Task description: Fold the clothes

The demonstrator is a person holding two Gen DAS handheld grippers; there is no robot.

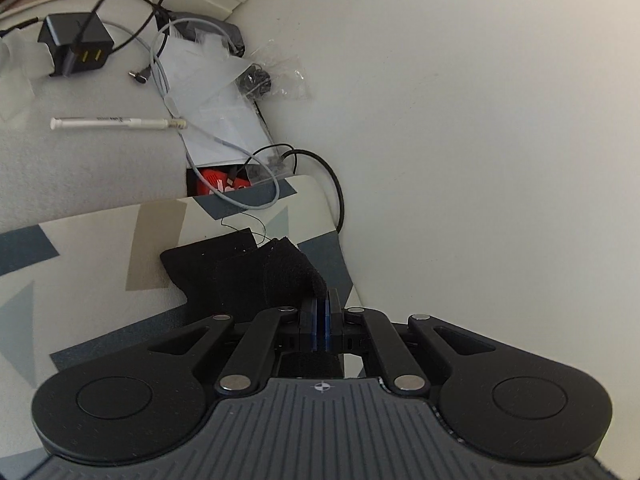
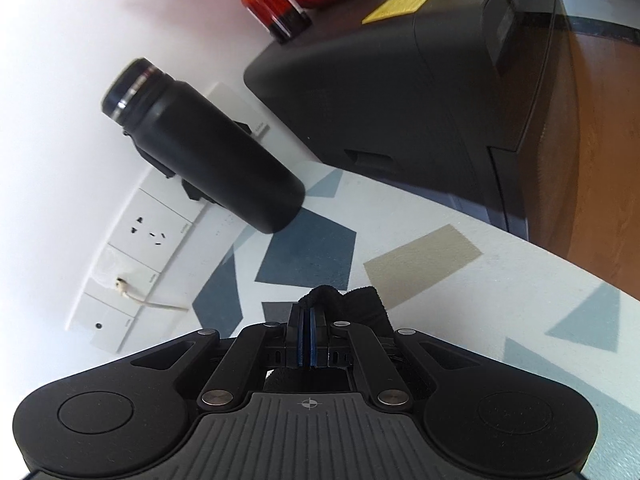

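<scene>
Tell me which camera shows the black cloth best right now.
The left wrist view. There the black cloth lies spread over the patterned mat, one edge pinched in the left hand-held gripper. The right wrist view shows only a small bunched bit poking past the shut right hand-held gripper.

Left wrist view: plain white wall [image 1: 480,120] fills right half of frame, evenly lit. Desk [image 1: 80,272] at lower left under cream cover with blue, grey, tan geometric patches; grey surface [image 1: 80,168] beyond at left, strewn with cables.

Right wrist view: white wall [image 2: 60,60] at left, bright; row of white socket plates [image 2: 152,232] at left centre. Black cabinet [image 2: 400,80] at upper centre. Brown wood floor [image 2: 592,160] along right edge.
</scene>
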